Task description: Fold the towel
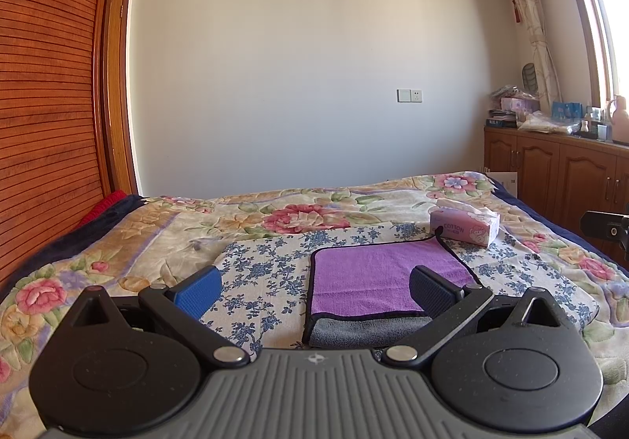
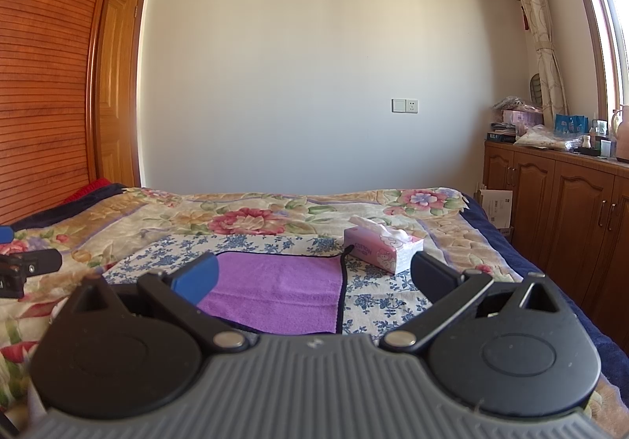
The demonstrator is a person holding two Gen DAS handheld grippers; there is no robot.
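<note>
I am holding the left gripper [image 1: 314, 289] and right gripper [image 2: 314, 278] above the bed, both with jaws spread wide and gripping nothing. The purple towel [image 1: 377, 278] is lying flat on the blue-flowered cloth [image 1: 259, 281], just beside the tissue box [image 1: 464, 226].

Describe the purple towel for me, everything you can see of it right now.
The purple towel is plush, microfibre by its look, edged with dark piping, and has a hanging loop at its far right corner. It lies flat on the blue-flowered cloth on the bed. Its near edge shows a grey band, probably the underside turned up. The tissue box stands just beyond the loop corner. Both tongs are open and hold none of it.
</note>
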